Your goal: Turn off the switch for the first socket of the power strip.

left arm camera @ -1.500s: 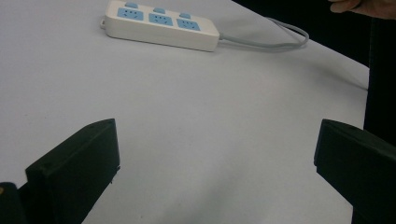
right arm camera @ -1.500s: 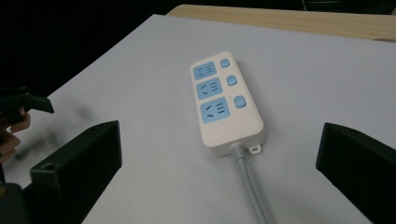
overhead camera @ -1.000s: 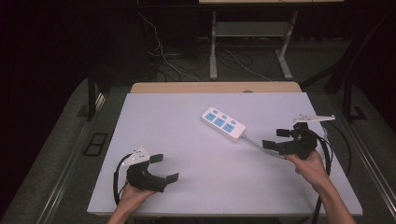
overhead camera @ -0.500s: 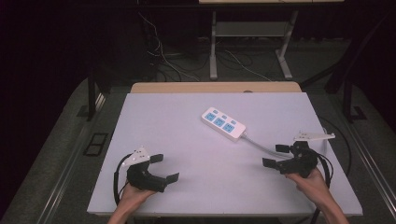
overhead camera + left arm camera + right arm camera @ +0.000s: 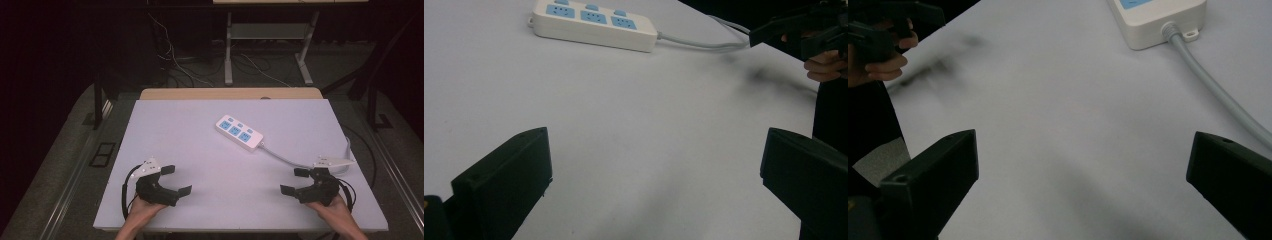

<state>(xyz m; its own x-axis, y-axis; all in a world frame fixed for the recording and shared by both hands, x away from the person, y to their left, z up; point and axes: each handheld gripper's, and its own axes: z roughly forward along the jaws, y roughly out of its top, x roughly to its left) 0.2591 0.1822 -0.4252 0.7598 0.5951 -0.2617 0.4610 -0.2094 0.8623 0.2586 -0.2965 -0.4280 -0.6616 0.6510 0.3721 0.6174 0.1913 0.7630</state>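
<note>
Both my tongs, left (image 5: pixel 176 180) and right (image 5: pixel 295 181), gape empty near the power strip (image 5: pixel 239 133), seemingly light, rigid, slick plastic, best pinched across its narrow sides.

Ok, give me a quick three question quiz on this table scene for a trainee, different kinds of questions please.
1. True or false: the left gripper is shut on the grey cable.
2. How many blue socket panels show on the power strip? A) one B) three C) five
3. Fill in: the power strip's cable runs toward the ______ gripper's side of the white table.

Key
1. False. The left gripper's jaws stand apart over bare table, holding nothing.
2. B, three.
3. Right. The cable passes close to the right gripper, whose jaws are also open and hold nothing.
</note>
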